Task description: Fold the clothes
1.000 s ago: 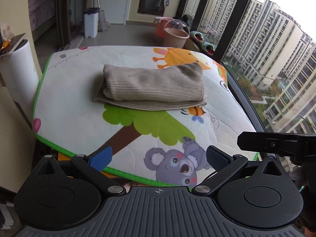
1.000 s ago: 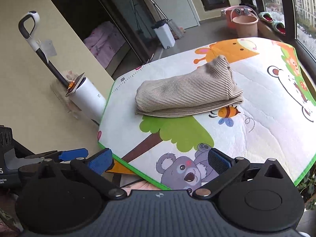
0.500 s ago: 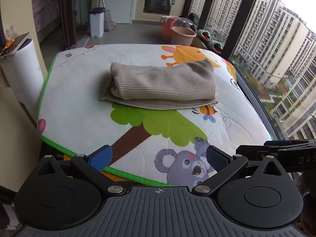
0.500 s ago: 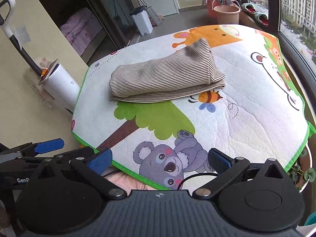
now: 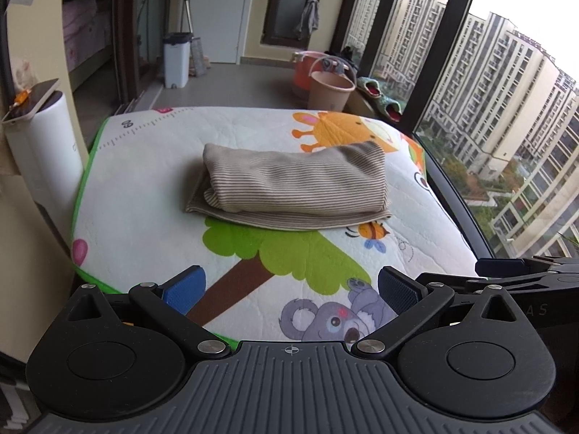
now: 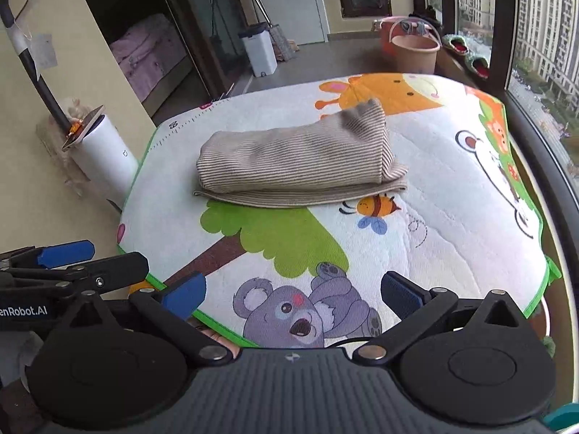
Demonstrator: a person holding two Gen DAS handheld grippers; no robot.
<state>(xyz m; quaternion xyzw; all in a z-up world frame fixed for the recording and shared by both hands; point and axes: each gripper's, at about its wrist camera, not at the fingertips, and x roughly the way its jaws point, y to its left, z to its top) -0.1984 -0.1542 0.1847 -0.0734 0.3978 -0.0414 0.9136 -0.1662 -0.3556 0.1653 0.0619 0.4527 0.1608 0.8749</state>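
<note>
Currently: striped garment point(image 5: 293, 184), folded in layers at frame centre on the play mat point(image 5: 144, 181); left gripper point(image 5: 289, 285) and right gripper point(image 6: 293, 289), fingers spread and empty, drawn further back at lower frame — folding apparently complete.

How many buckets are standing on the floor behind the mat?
2. A beige bucket stands beyond the mat's far edge, near the window. An orange-red bucket stands just behind it, partly hidden. More may be hidden.
</note>
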